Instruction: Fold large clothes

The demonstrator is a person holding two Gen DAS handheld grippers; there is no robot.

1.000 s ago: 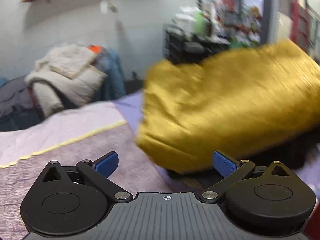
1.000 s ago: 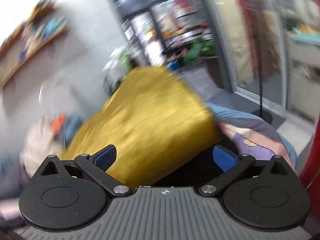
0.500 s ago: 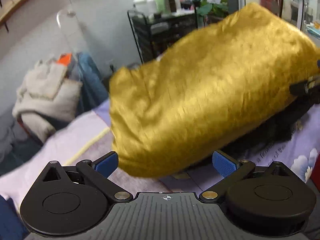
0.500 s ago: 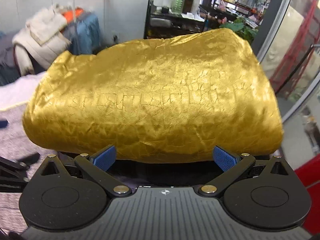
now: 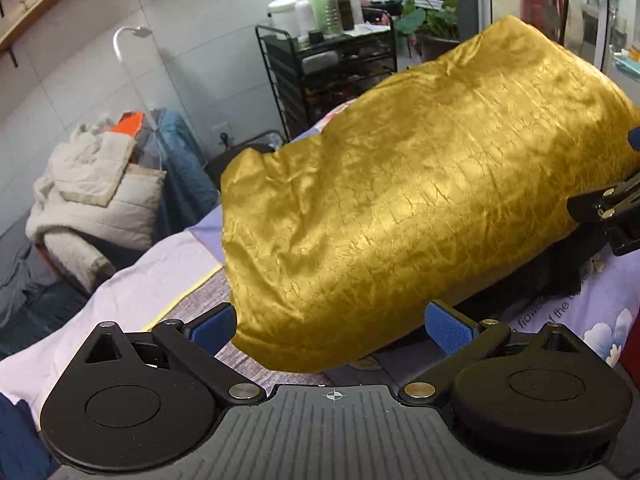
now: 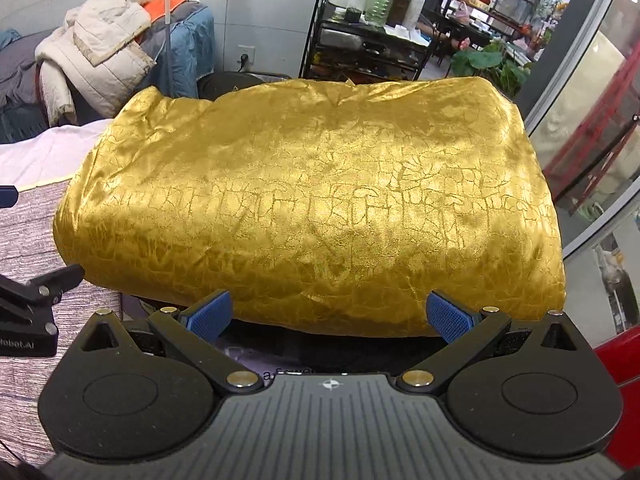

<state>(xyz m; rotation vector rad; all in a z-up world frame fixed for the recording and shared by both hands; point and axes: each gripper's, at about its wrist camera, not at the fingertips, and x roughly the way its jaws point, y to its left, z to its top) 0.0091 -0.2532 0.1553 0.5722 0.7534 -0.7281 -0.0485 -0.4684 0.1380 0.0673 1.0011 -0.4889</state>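
A large shiny gold garment (image 5: 400, 200) lies folded in a thick bundle on the bed, with a dark layer under its near edge. It fills the right wrist view (image 6: 312, 208) too. My left gripper (image 5: 332, 328) is open and empty at the bundle's left corner, the corner lying between its blue pads (image 5: 448, 328). My right gripper (image 6: 328, 316) is open and empty along the bundle's near long edge. The right gripper's black body shows at the right edge of the left wrist view (image 5: 612, 208).
The bed has a lilac and grey cover (image 5: 132, 296) and a flowered sheet (image 5: 600, 320). A heap of pale jackets (image 5: 96, 196) lies beyond the bed. A black wire rack with bottles (image 6: 368, 40) stands behind. Glass doors (image 6: 592, 128) are at the right.
Both views have steadied from blur. The left gripper swung right and closer to the bundle's corner. The right gripper turned square to the bundle's long edge. Both stayed open.
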